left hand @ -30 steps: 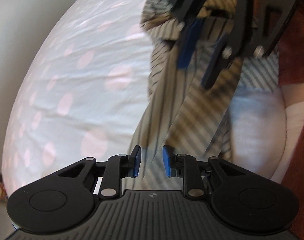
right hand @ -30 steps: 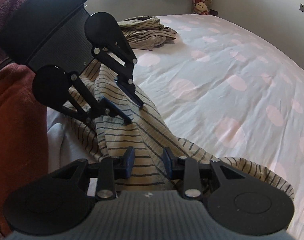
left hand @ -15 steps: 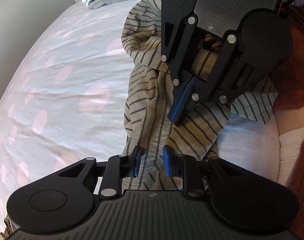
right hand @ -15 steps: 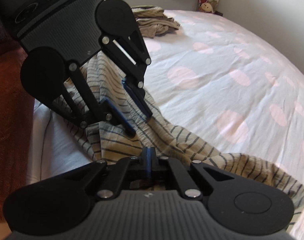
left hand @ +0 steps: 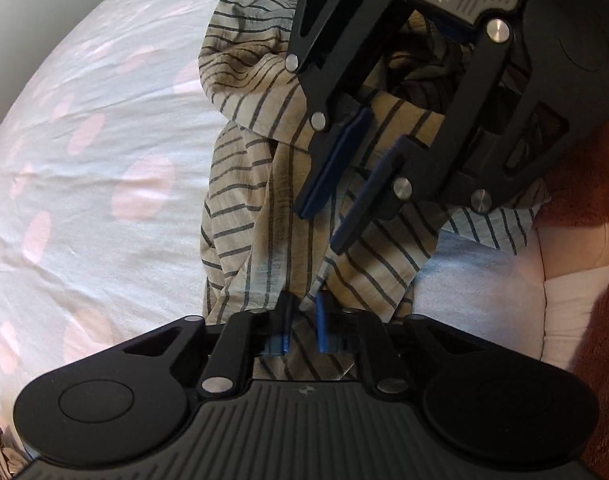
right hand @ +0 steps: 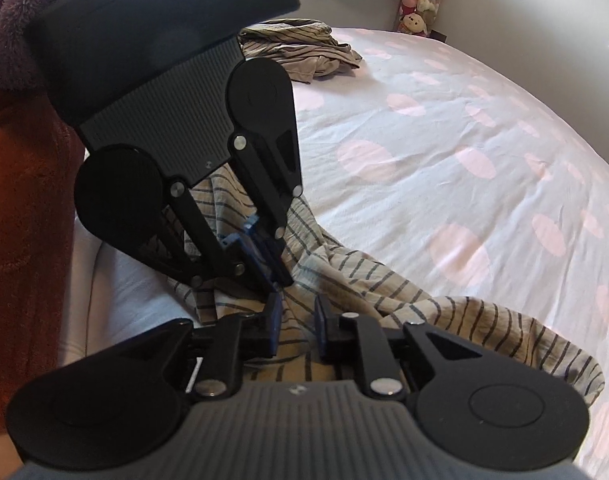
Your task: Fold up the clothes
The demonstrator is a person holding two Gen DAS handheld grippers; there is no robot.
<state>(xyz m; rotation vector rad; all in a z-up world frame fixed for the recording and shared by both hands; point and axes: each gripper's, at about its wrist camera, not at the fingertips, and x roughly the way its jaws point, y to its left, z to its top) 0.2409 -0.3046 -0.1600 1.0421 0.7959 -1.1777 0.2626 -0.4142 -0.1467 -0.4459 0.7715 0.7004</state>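
opening my right tongs (right hand: 297, 326) again after that pinch half a second ago, cloth lying loose between them; left tongs (left hand: 302, 326) narrowing around a fold of the striped shirt (left hand: 260, 184), bunched on the bed (left hand: 104, 160), so i'm regrasping before folding.

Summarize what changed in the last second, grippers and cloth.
The right gripper, shut on the striped garment half a second ago, has reopened and let go. The left gripper has narrowed its jaws around a fold of it; whether it grips yet is unclear. The garment still lies bunched on the spotted sheet, in the same place.
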